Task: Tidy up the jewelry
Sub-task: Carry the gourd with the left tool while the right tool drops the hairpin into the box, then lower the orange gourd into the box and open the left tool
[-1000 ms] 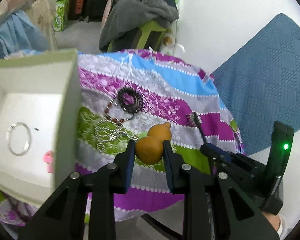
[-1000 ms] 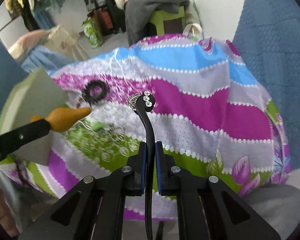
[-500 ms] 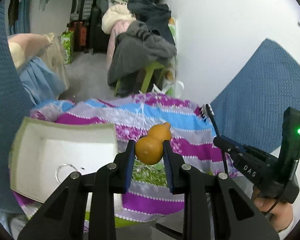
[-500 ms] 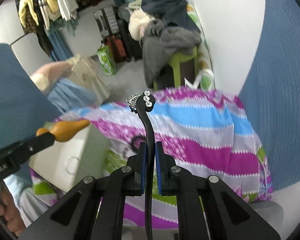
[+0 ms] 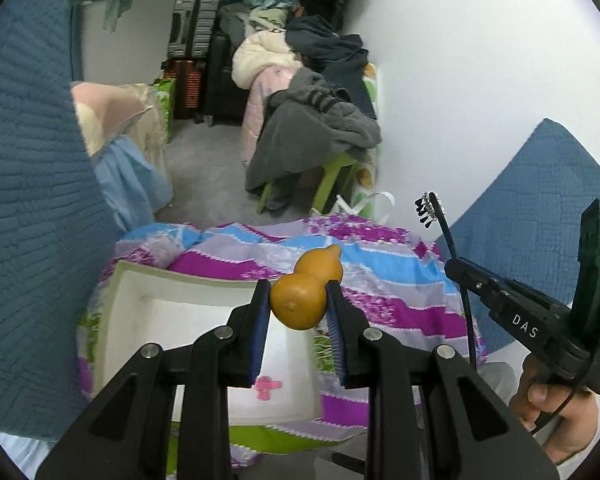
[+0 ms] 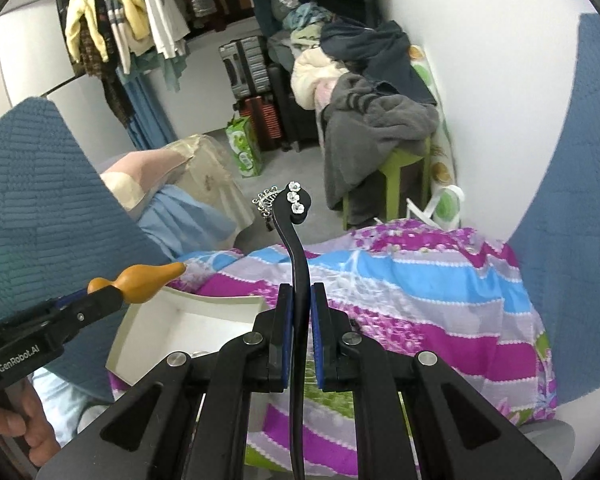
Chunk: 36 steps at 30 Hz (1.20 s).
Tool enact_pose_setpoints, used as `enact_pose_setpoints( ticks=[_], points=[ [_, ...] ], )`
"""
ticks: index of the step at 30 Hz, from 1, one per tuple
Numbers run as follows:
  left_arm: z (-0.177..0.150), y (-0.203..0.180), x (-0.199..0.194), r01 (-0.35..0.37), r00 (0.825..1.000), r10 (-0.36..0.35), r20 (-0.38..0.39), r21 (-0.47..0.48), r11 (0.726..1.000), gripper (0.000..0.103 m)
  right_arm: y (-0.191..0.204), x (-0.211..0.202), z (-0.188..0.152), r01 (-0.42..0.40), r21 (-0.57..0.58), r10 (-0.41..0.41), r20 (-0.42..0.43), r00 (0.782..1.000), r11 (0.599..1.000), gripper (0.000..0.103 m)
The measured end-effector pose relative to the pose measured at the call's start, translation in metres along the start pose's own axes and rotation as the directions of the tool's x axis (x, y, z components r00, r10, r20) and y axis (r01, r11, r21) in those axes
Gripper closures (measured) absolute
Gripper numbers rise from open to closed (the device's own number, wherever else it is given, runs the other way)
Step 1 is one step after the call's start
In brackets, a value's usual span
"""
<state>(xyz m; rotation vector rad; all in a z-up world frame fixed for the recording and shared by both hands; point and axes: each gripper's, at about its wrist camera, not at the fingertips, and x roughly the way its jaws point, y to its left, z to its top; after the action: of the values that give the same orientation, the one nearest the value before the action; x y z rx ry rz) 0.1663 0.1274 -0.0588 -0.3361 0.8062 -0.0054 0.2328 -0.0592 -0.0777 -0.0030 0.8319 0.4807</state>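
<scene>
Here, an orange gourd pendant (image 5: 304, 300) is clamped between the pads of the left gripper (image 5: 298, 312), above a white box (image 5: 188, 280) on the patterned cloth (image 6: 420, 280). A black hairpin (image 6: 298, 248) with 3 small flowers is pinched in the closed right gripper (image 6: 299, 336).

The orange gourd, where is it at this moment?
The orange gourd is clamped in the left gripper, in the air above the white box on the striped cloth; in the right wrist view it shows at left.
</scene>
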Motion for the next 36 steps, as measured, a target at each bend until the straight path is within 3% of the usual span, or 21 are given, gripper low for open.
enact_pose_setpoints(
  ticks=[8,16,26,30,32,33,34,36],
  points=[
    [-0.025,0.055,0.019,-0.037,0.998,0.034,-0.055,-0.051,0.998,0.075,0.040,0.050,-0.024,-0.046,-0.019,0.044,-0.104,0.994,0.999,0.096],
    [-0.055,0.098,0.048,-0.083,0.989,0.073,-0.126,-0.081,0.993,0.075,0.076,0.104,-0.054,-0.086,-0.059,0.071,-0.229,0.971,0.995,0.096],
    [-0.069,0.128,0.069,-0.051,0.983,0.028,-0.179,-0.128,0.990,0.075,0.079,0.140,-0.071,-0.078,-0.075,0.052,-0.298,0.953,0.994,0.095],
    [-0.069,0.134,0.075,-0.023,0.983,-0.005,-0.183,-0.152,0.988,0.075,0.073,0.150,-0.074,-0.113,-0.037,0.094,-0.334,0.938,0.993,0.093],
    [-0.068,0.136,0.073,-0.026,0.982,-0.007,-0.190,-0.168,0.985,0.062,0.070,0.149,-0.072,-0.121,-0.024,0.107,-0.333,0.937,0.992,0.082],
    [-0.068,0.138,0.070,-0.037,0.982,0.003,-0.191,-0.175,0.984,0.045,0.069,0.147,-0.071,-0.123,-0.021,0.109,-0.327,0.939,0.992,0.079],
    [-0.067,0.138,0.065,-0.040,0.984,0.007,-0.179,-0.177,0.983,0.040,0.066,0.144,-0.069,-0.127,-0.018,0.115,-0.316,0.942,0.992,0.079],
    [-0.065,0.136,0.057,-0.032,0.987,0.004,-0.162,-0.169,0.985,0.040,0.064,0.135,-0.064,-0.138,-0.021,0.125,-0.293,0.948,0.990,0.079]
  ],
)
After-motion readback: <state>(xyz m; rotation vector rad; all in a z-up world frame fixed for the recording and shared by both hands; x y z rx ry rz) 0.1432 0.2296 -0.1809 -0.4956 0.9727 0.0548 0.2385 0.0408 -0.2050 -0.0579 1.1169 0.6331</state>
